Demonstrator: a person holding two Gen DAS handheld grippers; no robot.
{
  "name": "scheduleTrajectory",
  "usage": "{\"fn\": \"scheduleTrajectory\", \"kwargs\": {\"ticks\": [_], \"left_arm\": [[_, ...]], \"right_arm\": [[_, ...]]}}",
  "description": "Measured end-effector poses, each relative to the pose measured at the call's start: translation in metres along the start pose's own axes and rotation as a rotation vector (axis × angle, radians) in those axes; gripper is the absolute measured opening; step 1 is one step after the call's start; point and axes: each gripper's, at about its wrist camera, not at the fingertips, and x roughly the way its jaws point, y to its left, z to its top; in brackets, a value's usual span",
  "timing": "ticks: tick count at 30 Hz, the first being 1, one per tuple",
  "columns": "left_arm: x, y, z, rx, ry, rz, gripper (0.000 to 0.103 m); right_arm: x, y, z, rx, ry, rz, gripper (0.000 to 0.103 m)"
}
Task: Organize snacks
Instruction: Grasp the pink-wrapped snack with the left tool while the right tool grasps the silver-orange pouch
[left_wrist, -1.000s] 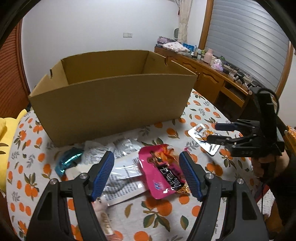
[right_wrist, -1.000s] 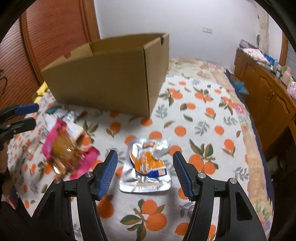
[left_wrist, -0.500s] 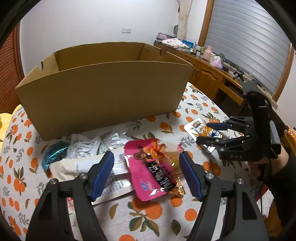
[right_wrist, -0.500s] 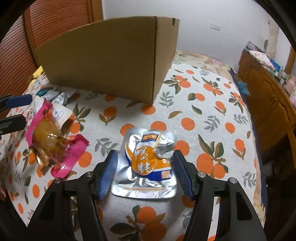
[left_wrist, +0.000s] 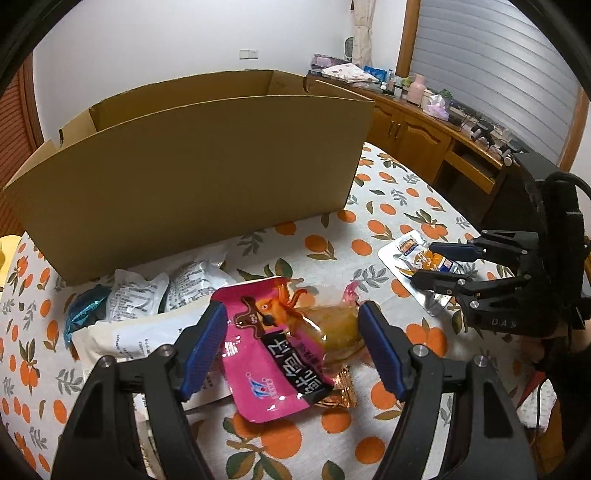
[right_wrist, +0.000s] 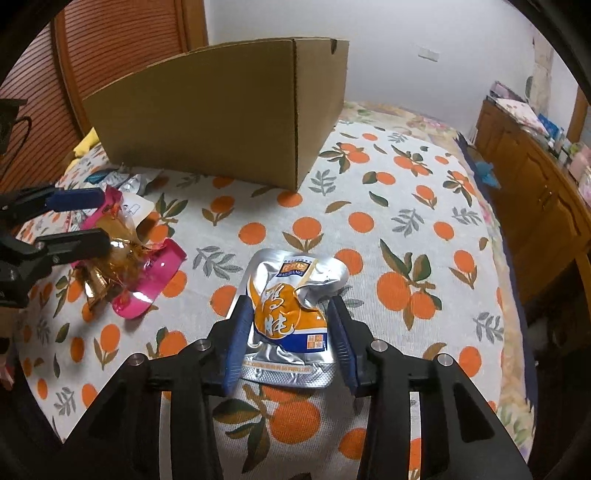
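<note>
Where the orange-print tablecloth (right_wrist: 406, 221) covers the whole surface, the largest item on it is an open cardboard box (left_wrist: 192, 170), standing upright at the far side with its long wall facing the snacks. Next in size, a wooden sideboard (left_wrist: 417, 129) runs along the wall to the right, cluttered on top. Loose snacks lie just before the box: white printed packets (left_wrist: 147, 291), a blue foil packet (left_wrist: 79, 314) beside them, and a pink snack packet (left_wrist: 269, 354) with a clear window, resting partly on the white ones. Left gripper (left_wrist: 291, 345): jaws wide apart, straddling the pink packet, pads not pressing it. Well apart to the right, flat on the cloth, lies a silver-and-orange pouch (right_wrist: 291, 306). Right gripper (right_wrist: 290, 332): jaws closing with the pouch between them, the blue pads just at its crumpled sides; whether they grip it cannot be told.
</note>
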Motion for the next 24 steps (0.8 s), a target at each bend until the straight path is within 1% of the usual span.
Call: {"fn": "scheduleTrajectory", "kwargs": {"ticks": [3, 10, 11, 12, 13, 14, 16, 18, 20, 22, 23, 24], "left_arm": [[0.002, -0.004, -0.002, 0.009, -0.007, 0.019, 0.076], [0.002, -0.014, -0.006, 0.015, -0.016, 0.050, 0.077], [0.004, -0.016, -0.007, 0.018, -0.013, 0.050, 0.078], [0.004, -0.018, -0.007, 0.021, -0.019, 0.056, 0.083], [0.007, -0.020, -0.009, 0.031, -0.006, 0.065, 0.085], [0.010, -0.025, -0.010, 0.058, -0.001, 0.088, 0.086], [0.011, -0.034, -0.014, 0.099, -0.019, 0.124, 0.087], [0.011, -0.034, -0.014, 0.088, -0.024, 0.129, 0.087], [0.012, -0.033, -0.013, 0.078, -0.026, 0.129, 0.086], [0.013, -0.036, -0.014, 0.099, -0.028, 0.149, 0.083], [0.012, -0.038, -0.015, 0.109, -0.032, 0.147, 0.076], [0.011, -0.041, -0.015, 0.118, -0.033, 0.134, 0.065]], "right_arm": [[0.001, 0.000, -0.002, -0.002, -0.022, -0.002, 0.044], [0.001, -0.001, -0.002, 0.002, -0.024, 0.003, 0.044], [0.001, -0.001, -0.002, 0.002, -0.024, 0.004, 0.044], [0.001, -0.001, -0.002, 0.004, -0.024, 0.006, 0.044], [0.001, 0.000, -0.002, 0.003, -0.024, 0.005, 0.044], [0.001, 0.000, -0.002, 0.002, -0.025, 0.003, 0.044], [0.001, 0.000, -0.002, 0.001, -0.024, 0.002, 0.044], [0.001, 0.000, -0.002, 0.000, -0.025, 0.001, 0.044], [0.002, 0.000, -0.002, 0.001, -0.025, 0.002, 0.044], [0.002, 0.000, -0.002, 0.000, -0.024, 0.001, 0.044], [0.002, 0.001, -0.002, 0.000, -0.024, 0.001, 0.044], [0.002, 0.001, -0.002, 0.000, -0.024, 0.001, 0.044]]}}
